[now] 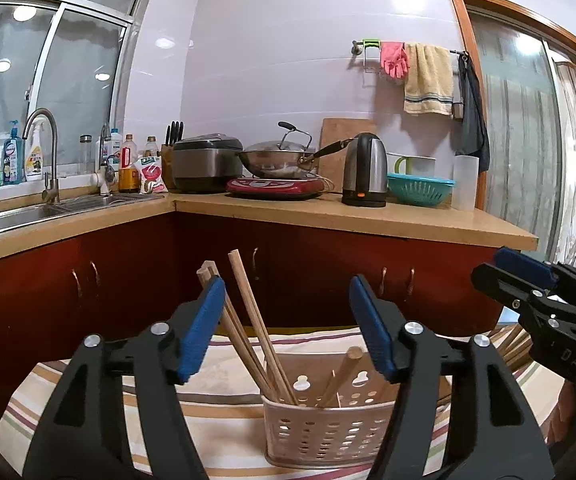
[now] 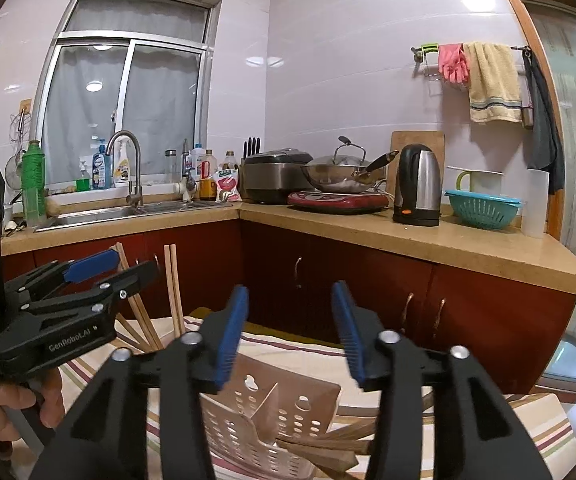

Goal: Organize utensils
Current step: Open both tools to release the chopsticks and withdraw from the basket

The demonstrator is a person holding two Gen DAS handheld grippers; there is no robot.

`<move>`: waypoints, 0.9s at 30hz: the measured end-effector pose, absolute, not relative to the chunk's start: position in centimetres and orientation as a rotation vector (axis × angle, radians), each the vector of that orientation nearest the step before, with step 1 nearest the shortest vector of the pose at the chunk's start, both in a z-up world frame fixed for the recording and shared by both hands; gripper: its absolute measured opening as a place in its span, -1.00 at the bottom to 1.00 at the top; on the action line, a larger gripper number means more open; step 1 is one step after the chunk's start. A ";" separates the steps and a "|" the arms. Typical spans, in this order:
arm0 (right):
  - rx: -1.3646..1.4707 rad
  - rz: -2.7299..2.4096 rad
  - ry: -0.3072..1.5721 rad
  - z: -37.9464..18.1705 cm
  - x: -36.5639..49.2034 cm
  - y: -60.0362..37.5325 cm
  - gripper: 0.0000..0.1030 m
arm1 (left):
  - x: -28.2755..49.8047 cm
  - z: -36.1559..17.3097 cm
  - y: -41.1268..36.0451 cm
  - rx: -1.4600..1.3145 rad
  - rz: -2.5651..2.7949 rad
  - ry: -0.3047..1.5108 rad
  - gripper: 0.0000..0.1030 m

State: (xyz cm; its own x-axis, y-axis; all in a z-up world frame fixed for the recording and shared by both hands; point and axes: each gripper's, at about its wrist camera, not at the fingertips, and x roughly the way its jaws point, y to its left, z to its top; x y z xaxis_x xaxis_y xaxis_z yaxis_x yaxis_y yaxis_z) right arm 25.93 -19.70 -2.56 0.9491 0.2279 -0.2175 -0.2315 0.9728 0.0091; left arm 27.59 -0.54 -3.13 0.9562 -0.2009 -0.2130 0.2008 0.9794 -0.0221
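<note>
Two tongs, left gripper (image 1: pixel 288 328) and right gripper (image 2: pixel 290 334), hang spread and empty above a perforated holder (image 1: pixel 328 432) with chopsticks (image 1: pixel 255 328) standing in it.

A perforated beige plastic utensil holder (image 1: pixel 320 436) stands upright on a striped cloth, with keyhole-shaped hanging slots in its taller back wall and a divider inside. Several light wooden chopsticks (image 1: pixel 247 316) stand in its left part, leaning left, tips down. More wooden chopsticks (image 2: pixel 328 446) lie flat in a loose bundle on the cloth just beside the holder.
</note>
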 end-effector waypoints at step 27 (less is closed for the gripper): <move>0.095 0.129 0.215 -1.3 18.9 -21.5 0.65 | 19.3 -1.6 -0.4 0.016 -0.060 0.260 0.91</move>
State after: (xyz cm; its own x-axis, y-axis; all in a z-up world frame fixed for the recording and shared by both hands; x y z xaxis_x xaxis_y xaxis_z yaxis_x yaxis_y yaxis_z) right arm 18.93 -21.54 -1.33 0.9687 0.1377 -0.2064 -0.1175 0.9872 0.1074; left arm 19.30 -0.40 -1.63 0.9645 -0.0577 -0.2577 0.0617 0.9981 0.0075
